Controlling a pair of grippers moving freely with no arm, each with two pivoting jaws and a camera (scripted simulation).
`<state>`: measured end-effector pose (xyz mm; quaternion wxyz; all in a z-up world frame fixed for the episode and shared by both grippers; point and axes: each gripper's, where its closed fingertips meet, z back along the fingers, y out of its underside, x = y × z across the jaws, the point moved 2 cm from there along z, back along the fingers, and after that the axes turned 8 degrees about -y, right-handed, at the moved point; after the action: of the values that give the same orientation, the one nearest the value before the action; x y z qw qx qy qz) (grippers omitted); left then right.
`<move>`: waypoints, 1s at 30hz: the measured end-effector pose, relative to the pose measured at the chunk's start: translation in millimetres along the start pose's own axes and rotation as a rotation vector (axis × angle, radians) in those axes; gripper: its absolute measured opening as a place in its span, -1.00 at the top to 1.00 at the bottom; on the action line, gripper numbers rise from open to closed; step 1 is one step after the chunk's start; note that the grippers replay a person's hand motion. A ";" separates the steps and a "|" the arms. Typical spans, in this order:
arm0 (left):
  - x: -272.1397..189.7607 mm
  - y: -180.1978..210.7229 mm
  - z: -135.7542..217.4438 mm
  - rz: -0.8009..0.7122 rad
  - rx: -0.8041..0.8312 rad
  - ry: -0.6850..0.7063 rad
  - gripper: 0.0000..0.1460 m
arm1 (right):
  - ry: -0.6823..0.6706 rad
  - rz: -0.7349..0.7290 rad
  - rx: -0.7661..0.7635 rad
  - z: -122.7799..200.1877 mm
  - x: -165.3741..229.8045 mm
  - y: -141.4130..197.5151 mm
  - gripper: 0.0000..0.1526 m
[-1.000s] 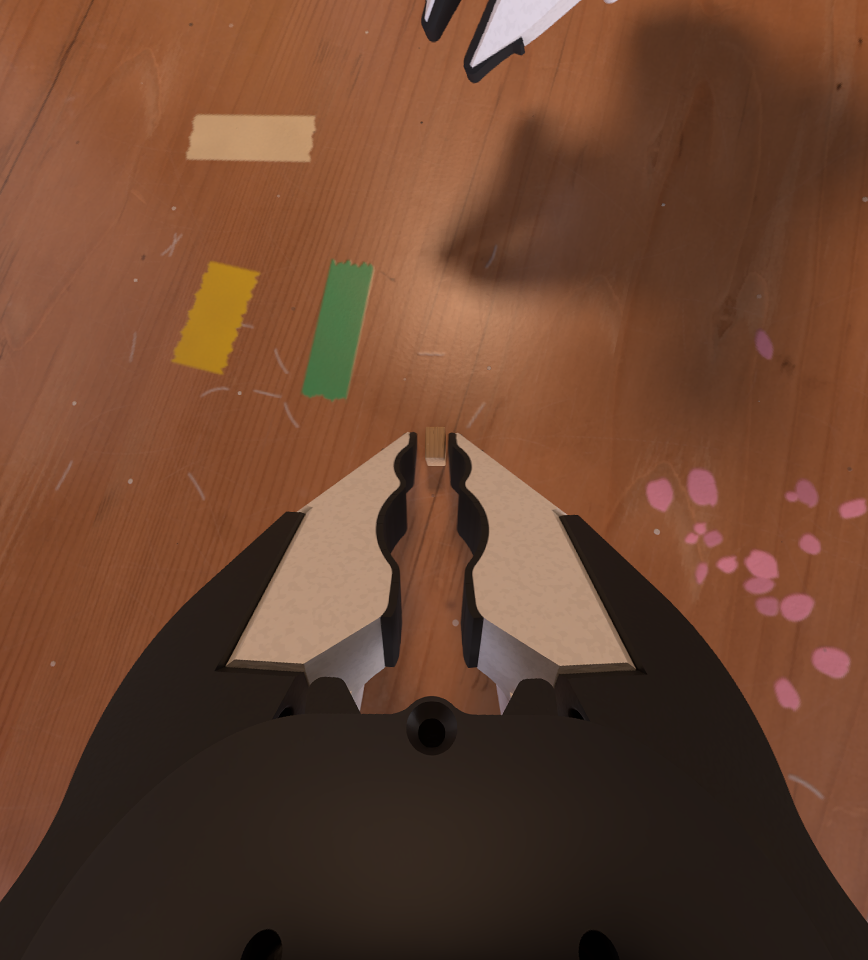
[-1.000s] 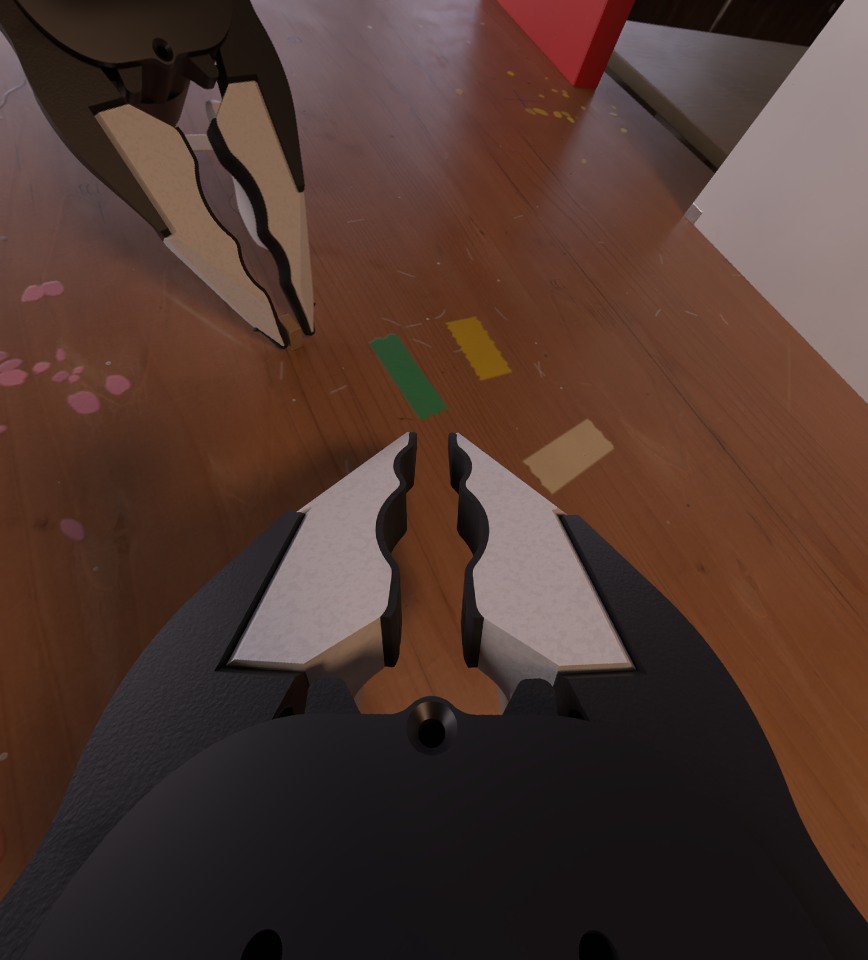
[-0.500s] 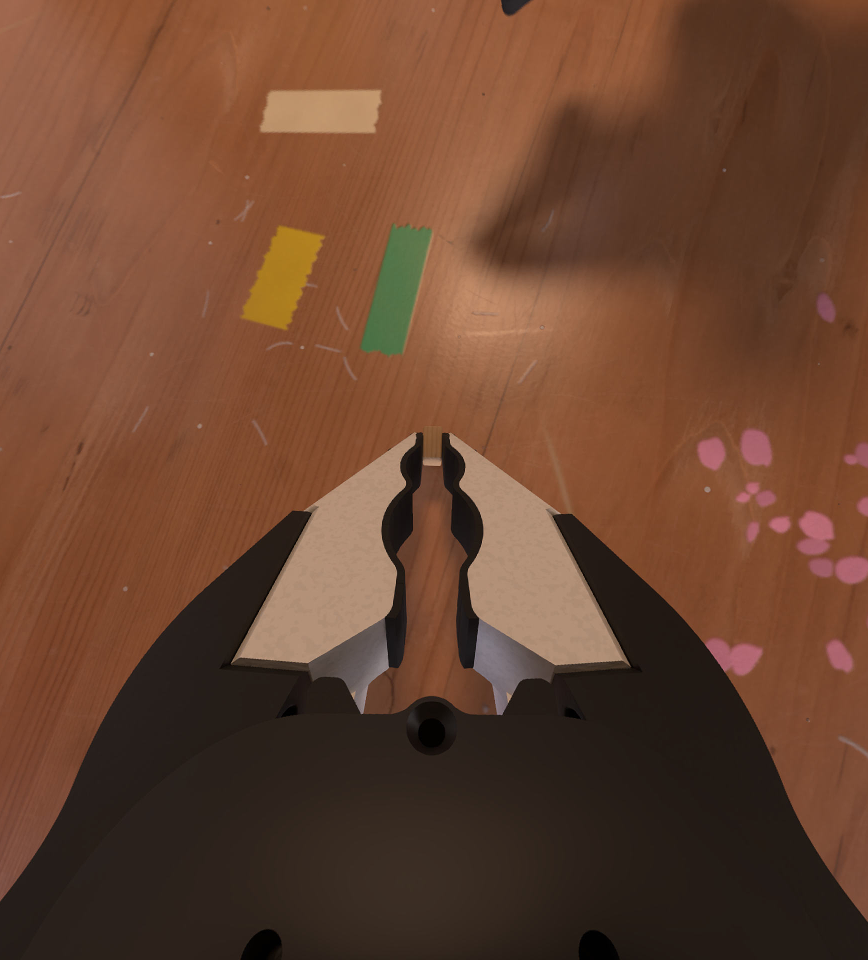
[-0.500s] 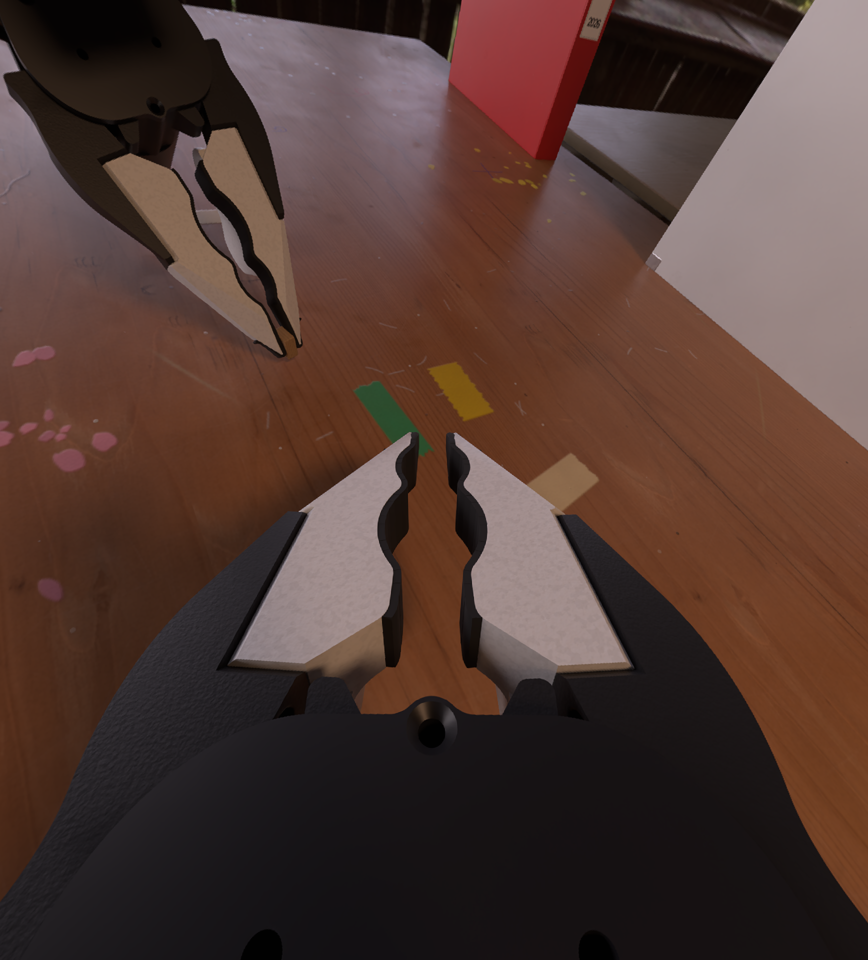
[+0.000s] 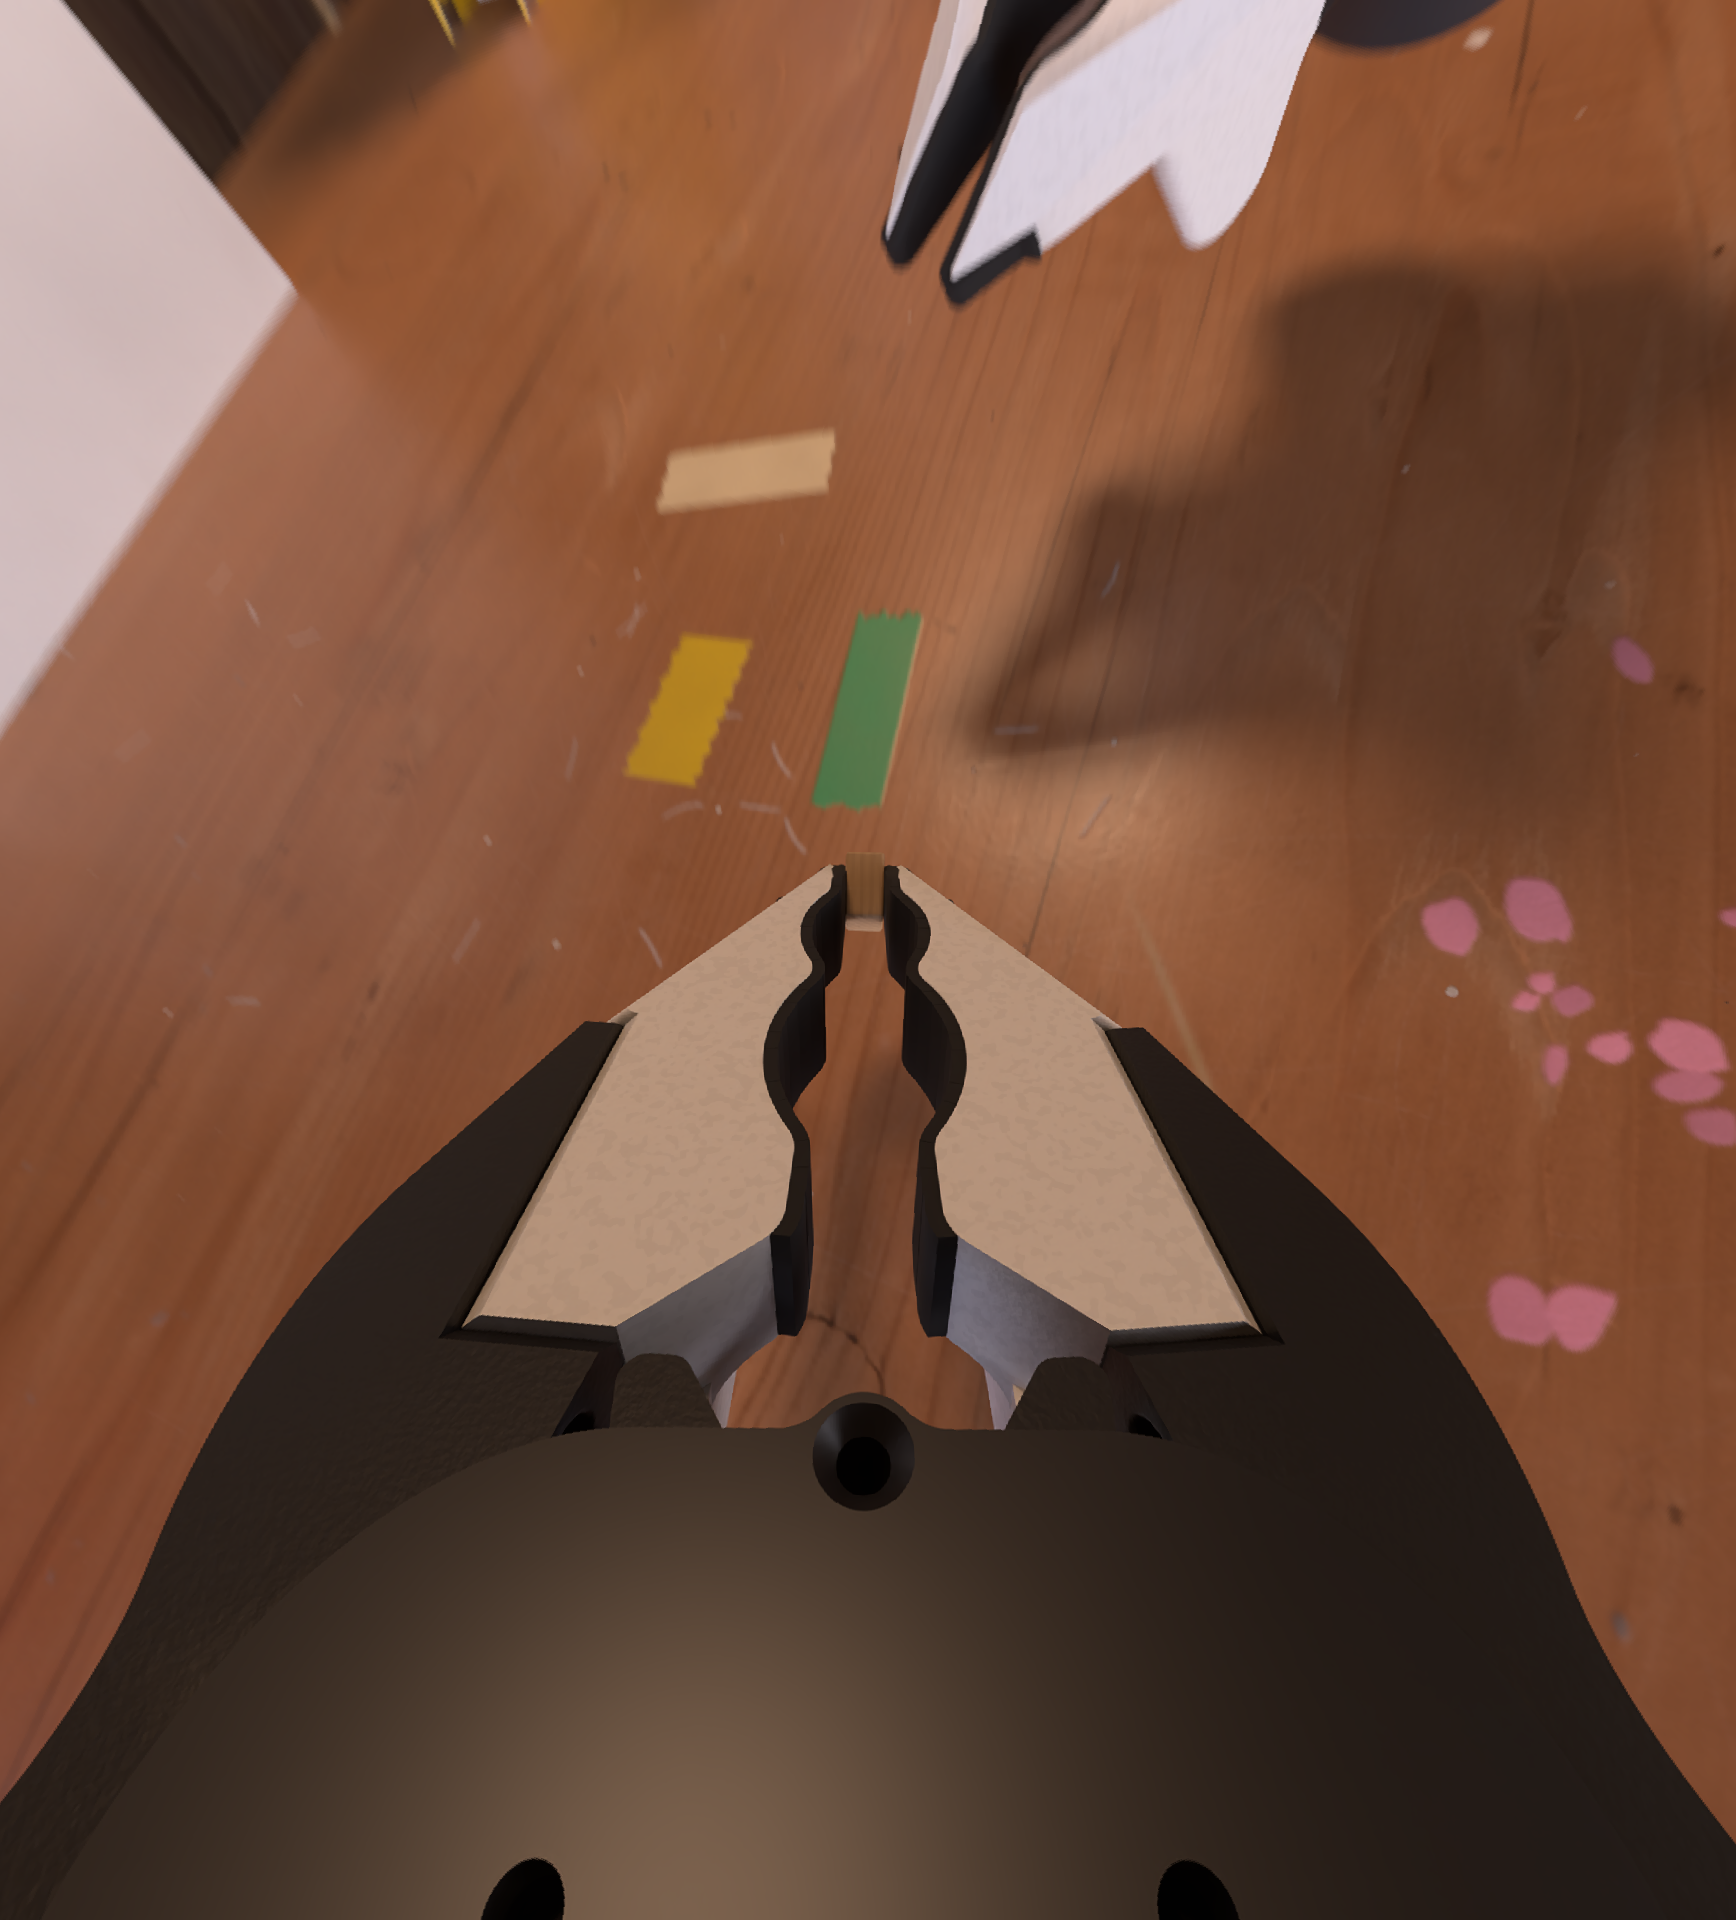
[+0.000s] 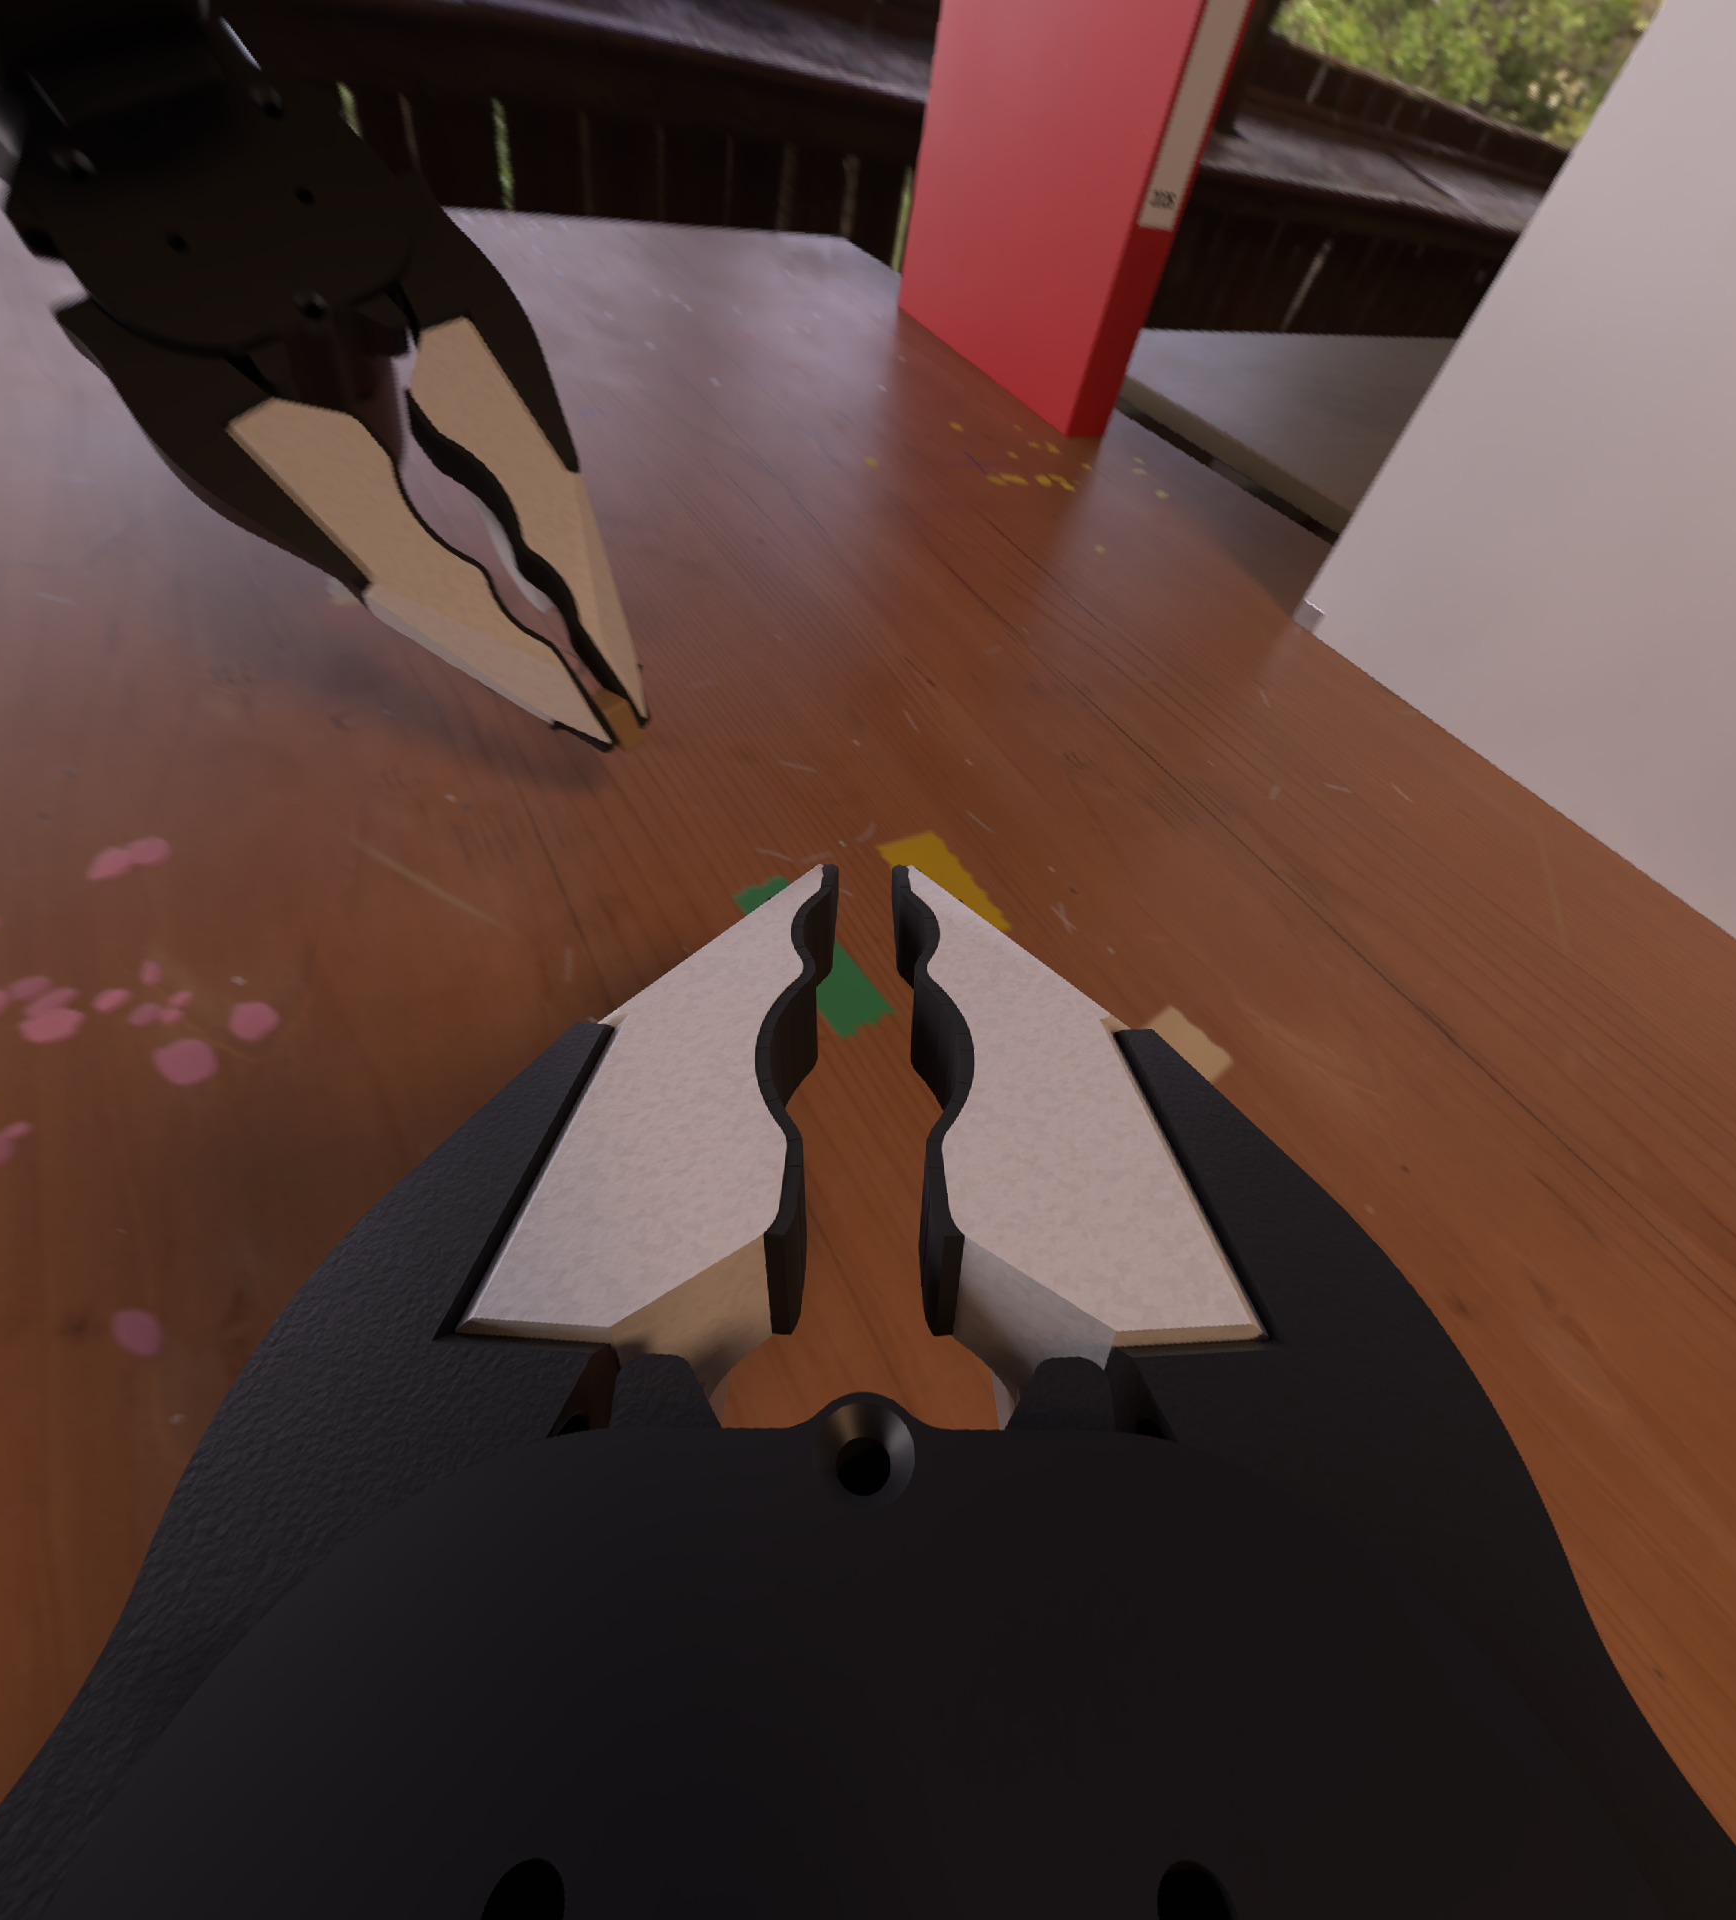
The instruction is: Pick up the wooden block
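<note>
A red binder [image 6: 1051, 208] is standing in the upper right of the right wrist view, bearing a pale spine label [image 6: 1181, 114] whose small print is too blurred to read.

The wooden block [image 5: 864, 889] is showing as a small, pale tan piece pinched between the very tips of the left gripper [image 5: 864, 896], at the centre of the left wrist view. Most of its body is hiding behind the tan fingers [image 5: 677, 1122]. In the right wrist view the left gripper [image 6: 620, 727] is sitting in the upper left, its tips closed on the block [image 6: 625, 719] over the wooden table [image 6: 1259, 935]; whether the block is touching the table cannot be told.

The right gripper [image 6: 864, 883] is holding nothing, its jaws standing slightly apart. They are partly covering the green tape [image 6: 848, 992], yellow tape [image 6: 931, 862] and beige tape [image 6: 1191, 1039]. Pink spots [image 6: 64, 1013] are dotting the left side.
</note>
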<state>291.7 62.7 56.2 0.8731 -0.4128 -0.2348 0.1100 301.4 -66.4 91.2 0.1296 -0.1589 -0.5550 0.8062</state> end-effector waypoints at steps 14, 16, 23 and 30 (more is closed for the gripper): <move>-11.6 -53.6 26.1 -0.338 -0.364 -0.227 0.91 | -0.293 -0.250 -0.117 -21.2 50.1 -35.7 0.71; -14.0 -55.7 26.6 -0.368 -0.368 -0.241 0.91 | -0.313 -0.295 -0.137 -22.3 50.8 -38.5 0.71; -19.7 -54.4 26.1 -0.386 -0.365 -0.201 0.91 | -0.338 -0.291 -0.113 -26.4 56.7 -36.0 0.98; -11.6 -42.5 23.8 -0.402 -0.286 -0.195 0.91 | -0.374 -0.337 -0.103 -26.2 53.0 -30.9 0.90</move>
<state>269.7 47.2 98.4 0.7835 -0.4645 -0.4083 -0.0605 264.3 -12.8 105.4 0.1491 0.0813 -0.6285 0.7591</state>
